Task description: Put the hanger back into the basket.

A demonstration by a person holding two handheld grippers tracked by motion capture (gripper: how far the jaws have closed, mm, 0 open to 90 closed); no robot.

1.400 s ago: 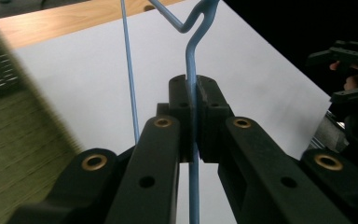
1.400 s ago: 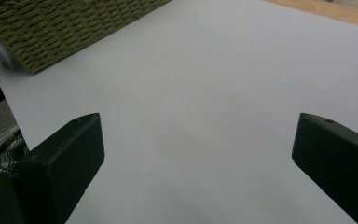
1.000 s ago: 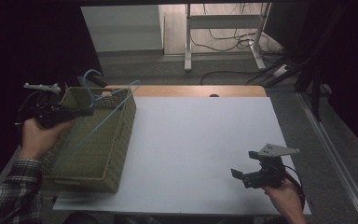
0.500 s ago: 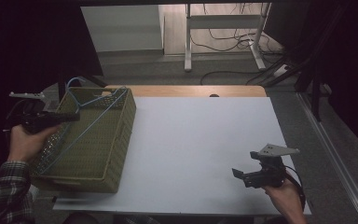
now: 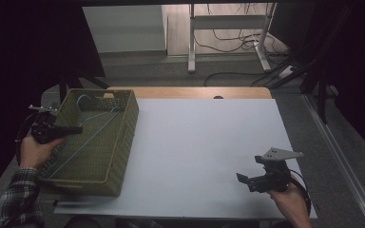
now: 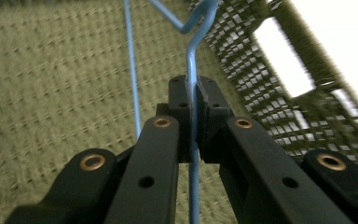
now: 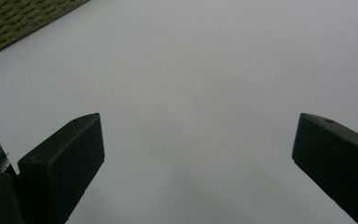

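While the left tongs (image 6: 193, 100) were clamped tight on the thin blue wire of a hanger (image 6: 192, 65), the jaws had no gap left betw. them and the wire ran straight through the pinch, up and away from the camera twd. a bend near the hook end. In the high view the left tongs (image 5: 69, 129) sat over the near-left rim of the woven basket (image 5: 123, 142), w/ the hanger (image 5: 91, 134) lying inside: its long axis ran diagonally, from the near-left corner by the hand up twd. the far wall, where the curled hook rested. So the hanger lay directly ahead of and below the left tongs, already down in the basket; a second blue strand passed just left of the gripped one in the left gripper view. Judging from that, the next move turned on letting go w/o dragging the wire back out along that diagonal. The right tongs (image 5: 247, 180) were wide open, holding nothing, hovering over bare white desk (image 5: 199, 142) at the near-right, well apart from the basket, whose corner showed at far upper left in the right gripper view (image 7: 23, 16). Left hand was plainly the nearer one.
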